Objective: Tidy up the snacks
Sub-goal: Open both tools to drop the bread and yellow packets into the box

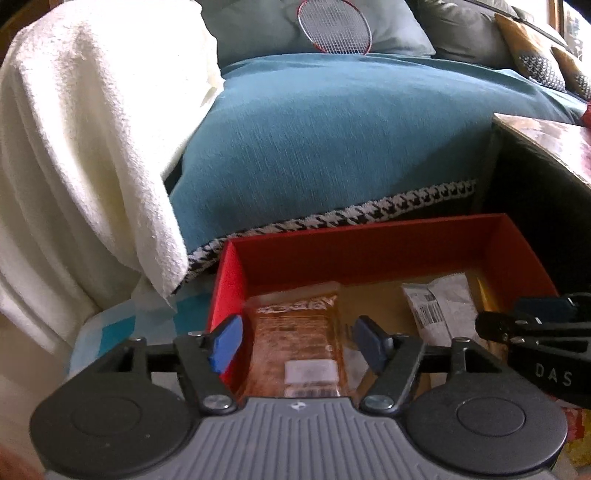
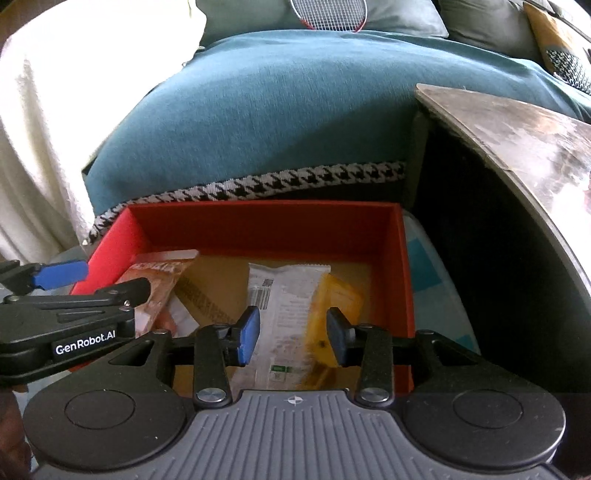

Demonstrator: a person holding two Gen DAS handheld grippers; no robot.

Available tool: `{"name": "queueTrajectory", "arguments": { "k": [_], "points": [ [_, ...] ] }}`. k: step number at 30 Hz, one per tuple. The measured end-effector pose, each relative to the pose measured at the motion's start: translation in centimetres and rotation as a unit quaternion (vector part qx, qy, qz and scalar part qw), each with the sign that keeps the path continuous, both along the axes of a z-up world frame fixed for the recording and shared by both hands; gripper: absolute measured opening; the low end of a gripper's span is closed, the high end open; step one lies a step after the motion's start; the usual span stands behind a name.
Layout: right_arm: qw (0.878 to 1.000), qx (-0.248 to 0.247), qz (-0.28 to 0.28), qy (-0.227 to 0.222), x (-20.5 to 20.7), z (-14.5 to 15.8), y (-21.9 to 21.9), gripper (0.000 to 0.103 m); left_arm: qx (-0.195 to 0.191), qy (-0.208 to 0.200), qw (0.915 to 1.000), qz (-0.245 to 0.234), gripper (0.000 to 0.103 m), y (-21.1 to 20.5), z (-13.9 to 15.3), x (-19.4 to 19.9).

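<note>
The red box sits open on a pale blue-and-white checked cloth, just in front of the sofa, and three snack packets lie flat on its cardboard floor: an orange clear-wrapped packet at the left wall, a white wrapper with a barcode in the middle, and a yellow packet partly tucked beside it on the right. The left gripper hovers over the orange packet with its jaws spread and nothing between them; the right gripper hangs above the white and yellow packets, also spread wide and holding nothing. Judging by that, the sorting looks well along, perhaps nearly finished, since three snacks already rest inside and neither tong carries one; whether more snacks wait outside cannot be told, though a bright wrapper-like scrap shows blurred at the lower right edge of the left view. Beyond the box lie one teal sofa throw with houndstooth trim, one white towel, one badminton racket, and one wooden table at the right.
</note>
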State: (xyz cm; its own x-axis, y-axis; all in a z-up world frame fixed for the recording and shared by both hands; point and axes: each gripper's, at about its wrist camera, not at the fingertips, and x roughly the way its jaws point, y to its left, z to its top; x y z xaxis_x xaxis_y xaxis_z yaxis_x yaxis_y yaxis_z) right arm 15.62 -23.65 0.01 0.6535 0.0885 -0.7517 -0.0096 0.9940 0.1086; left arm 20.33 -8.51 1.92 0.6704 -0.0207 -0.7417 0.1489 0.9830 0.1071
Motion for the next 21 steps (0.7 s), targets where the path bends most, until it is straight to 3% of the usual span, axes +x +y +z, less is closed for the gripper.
{"name": "queueTrajectory", "arguments": {
  "k": [9,21],
  "points": [
    [1.0,0.0,0.014,-0.004,-1.5,1.1,0.7,0.049,-0.02,0.014,0.9997,-0.001,0.062,1.7,1.6,-1.4],
    [0.999,0.008,0.044,-0.004,-4.6,2.3,3.0,0.055,-0.016,0.03,0.9994,0.011,0.064,5.5,2.1,-5.4]
  ]
}}
